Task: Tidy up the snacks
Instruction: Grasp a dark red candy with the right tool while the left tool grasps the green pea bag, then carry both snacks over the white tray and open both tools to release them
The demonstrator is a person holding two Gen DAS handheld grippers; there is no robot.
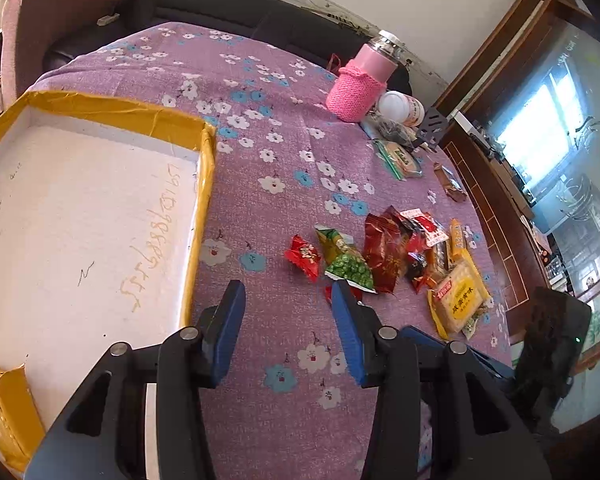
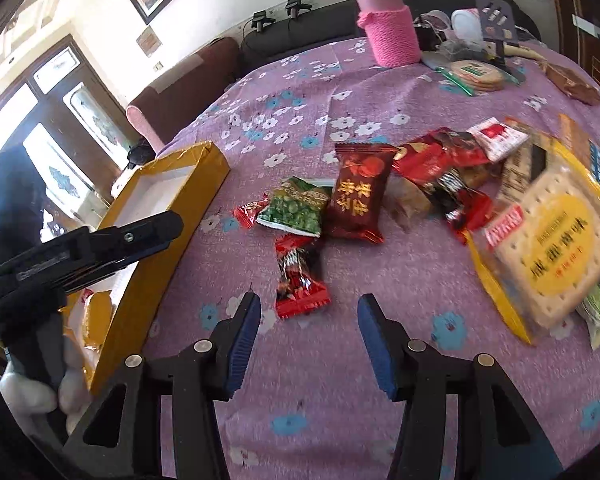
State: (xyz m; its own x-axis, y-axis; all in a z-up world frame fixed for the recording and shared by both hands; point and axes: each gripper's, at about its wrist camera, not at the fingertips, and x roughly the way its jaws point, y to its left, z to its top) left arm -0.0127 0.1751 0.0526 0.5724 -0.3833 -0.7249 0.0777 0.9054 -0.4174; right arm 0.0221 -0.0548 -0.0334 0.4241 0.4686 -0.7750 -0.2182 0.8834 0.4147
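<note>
A loose pile of snack packets lies on the purple flowered cloth: a green pea packet [image 1: 346, 266] [image 2: 296, 206], a dark red packet [image 1: 384, 256] [image 2: 358, 196], a small red candy [image 1: 302, 256] [image 2: 250, 210] and a yellow cracker pack [image 1: 460, 296] [image 2: 548, 248]. A red-and-black candy packet [image 2: 300, 276] lies just ahead of my right gripper [image 2: 310, 304], which is open and not touching it. My left gripper [image 1: 288, 292] is open and empty over bare cloth, between the pile and the shallow yellow-rimmed box [image 1: 204, 184] [image 2: 148, 280].
At the far side stand a bottle in a pink knitted sleeve [image 1: 360, 84] [image 2: 388, 28], a white jar [image 1: 400, 106], a bag of round crackers [image 1: 402, 158] [image 2: 476, 74] and a brown packet [image 1: 452, 186]. A black sofa lies beyond. The table edge runs close on the right.
</note>
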